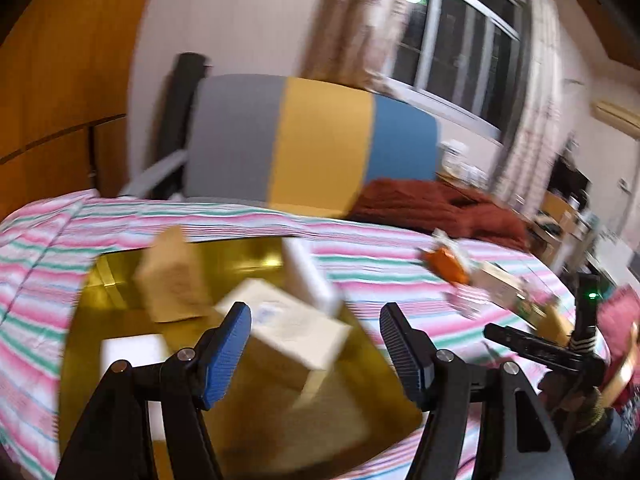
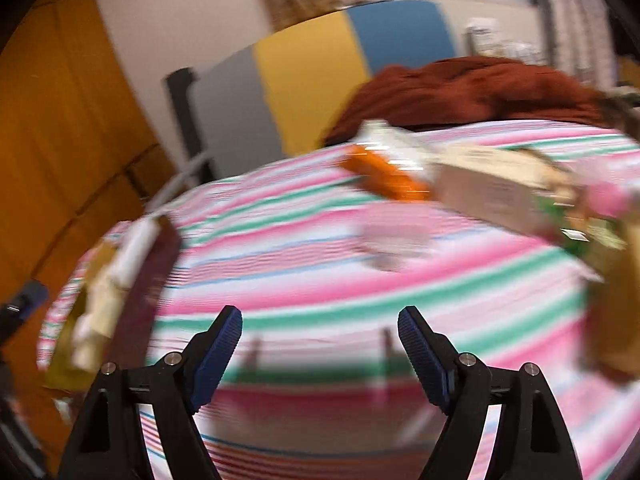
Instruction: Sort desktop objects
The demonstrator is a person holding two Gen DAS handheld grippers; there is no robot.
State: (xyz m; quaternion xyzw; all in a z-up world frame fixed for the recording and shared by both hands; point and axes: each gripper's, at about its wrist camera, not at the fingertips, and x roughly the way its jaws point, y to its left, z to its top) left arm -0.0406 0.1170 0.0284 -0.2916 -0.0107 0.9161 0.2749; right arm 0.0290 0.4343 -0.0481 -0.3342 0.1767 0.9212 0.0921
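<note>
My left gripper is open above a gold tray on the striped tablecloth. In the tray are a white box, tilted and blurred just beyond the fingertips, a tan box, an upright white box and a flat white item. My right gripper is open with nothing between its fingers, low over bare striped cloth. Beyond it lie an orange packet, a beige box, a small pink packet and pink and green items. Both views are motion-blurred.
A chair with a grey, yellow and blue back stands behind the table. A red-brown blanket lies at the far edge. A wooden wardrobe is at the left. The gold tray sits at the left in the right wrist view.
</note>
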